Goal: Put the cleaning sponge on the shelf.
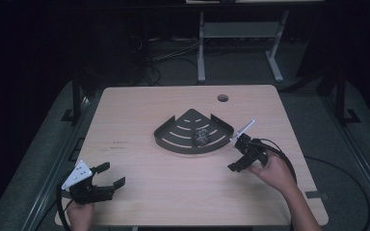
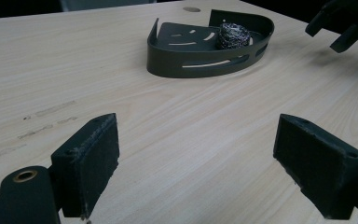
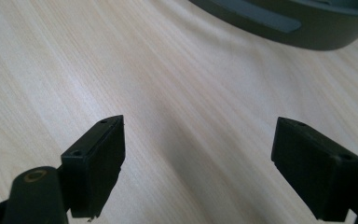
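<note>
Both grippers gape empty over bare wood, left gripper (image 1: pixel 112 175) at lower left, right gripper (image 1: pixel 237 153) just right of the dark tray (image 1: pixel 173 139) holding a steel scourer (image 1: pixel 202 136).

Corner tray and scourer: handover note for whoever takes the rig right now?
Left gripper: open, empty, low over the table's near left corner, facing the tray.
Right gripper: open, empty, just right of the tray, fingers over bare wood beside its curved wall.
Corner tray: dark, slotted, mid-table, curved side toward the person.
Steel-wool scourer: lying inside the tray, toward its right side, untouched.
Done: nothing gripped at this point; the scourer sits in the tray.
Left: probably a grasp by the right gripper, which is nearest the tray; which item it is going for I cannot tell.
</note>
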`<state>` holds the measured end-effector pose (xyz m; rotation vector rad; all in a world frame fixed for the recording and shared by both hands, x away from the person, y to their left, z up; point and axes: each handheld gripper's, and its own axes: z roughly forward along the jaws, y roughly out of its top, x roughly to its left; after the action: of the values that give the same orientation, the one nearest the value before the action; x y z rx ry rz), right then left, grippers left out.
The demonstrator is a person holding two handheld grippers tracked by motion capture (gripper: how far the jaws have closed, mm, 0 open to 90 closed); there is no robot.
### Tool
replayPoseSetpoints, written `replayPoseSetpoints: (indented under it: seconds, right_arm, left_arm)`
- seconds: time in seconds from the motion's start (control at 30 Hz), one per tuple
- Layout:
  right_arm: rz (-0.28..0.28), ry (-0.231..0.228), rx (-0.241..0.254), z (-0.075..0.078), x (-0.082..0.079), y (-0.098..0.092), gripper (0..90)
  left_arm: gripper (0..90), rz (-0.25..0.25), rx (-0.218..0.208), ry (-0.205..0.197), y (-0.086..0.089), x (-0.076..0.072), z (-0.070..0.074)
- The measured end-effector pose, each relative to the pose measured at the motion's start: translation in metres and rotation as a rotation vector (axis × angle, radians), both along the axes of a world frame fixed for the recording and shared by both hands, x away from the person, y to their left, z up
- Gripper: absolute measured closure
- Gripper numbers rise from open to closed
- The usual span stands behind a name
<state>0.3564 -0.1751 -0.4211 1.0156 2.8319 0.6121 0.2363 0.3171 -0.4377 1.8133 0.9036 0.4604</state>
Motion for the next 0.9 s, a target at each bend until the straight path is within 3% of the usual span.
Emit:
replayPoseSetpoints:
  seconds: [0.9]
  right_arm:
    - [-0.037, -0.008, 0.028, -0.012, -0.023, -0.026, 17.3]
  left_arm:
    - [13.7, 0.000, 0.005, 0.002, -0.001, 0.000, 0.000]
